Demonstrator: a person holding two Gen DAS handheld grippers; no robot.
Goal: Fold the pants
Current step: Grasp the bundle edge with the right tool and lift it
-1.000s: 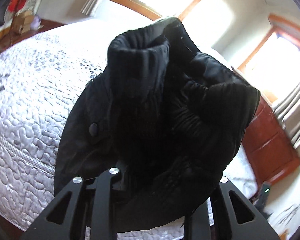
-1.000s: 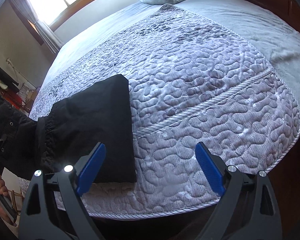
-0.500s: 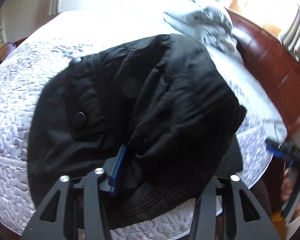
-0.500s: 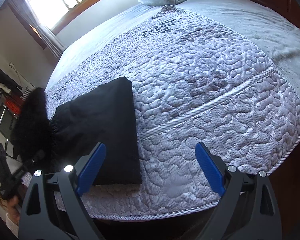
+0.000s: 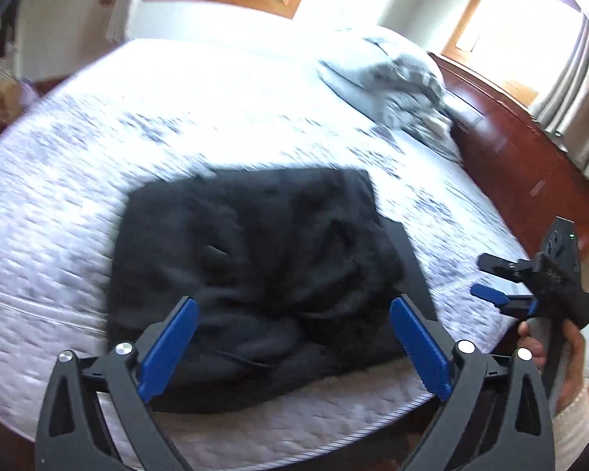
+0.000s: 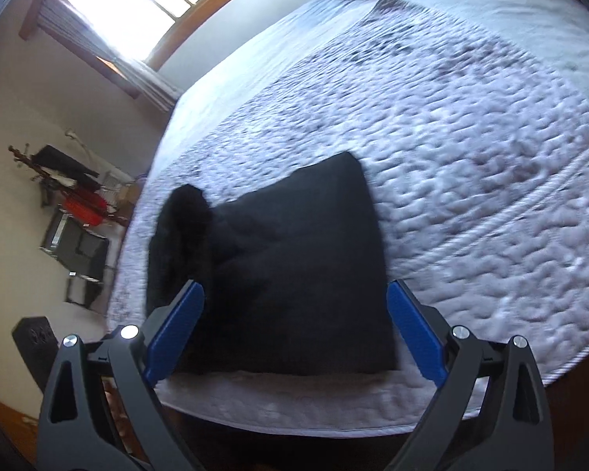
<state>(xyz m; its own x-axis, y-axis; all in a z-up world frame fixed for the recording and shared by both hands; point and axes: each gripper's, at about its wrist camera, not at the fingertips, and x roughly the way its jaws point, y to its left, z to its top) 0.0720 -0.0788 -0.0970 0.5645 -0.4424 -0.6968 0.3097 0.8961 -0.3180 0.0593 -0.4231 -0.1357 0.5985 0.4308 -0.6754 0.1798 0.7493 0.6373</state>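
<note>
Black pants (image 5: 255,259) lay bunched near the bed's (image 5: 255,117) front edge, just ahead of both grippers; left gripper (image 5: 294,349) opening, empty, nearest the rumpled side; right gripper (image 6: 294,333) wide, empty.

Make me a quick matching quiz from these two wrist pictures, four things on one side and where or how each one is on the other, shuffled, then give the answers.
Things
1. black pants
2. left gripper
3. rumpled grey bedding
4. right gripper

Places or states
A. heaped at the far end of the bed
B. jaws opening, nothing pinched between them
C. lying folded near the bed's near edge
D. jaws spread wide above the pants' near edge

Pairs: 1-C, 2-B, 3-A, 4-D
</note>
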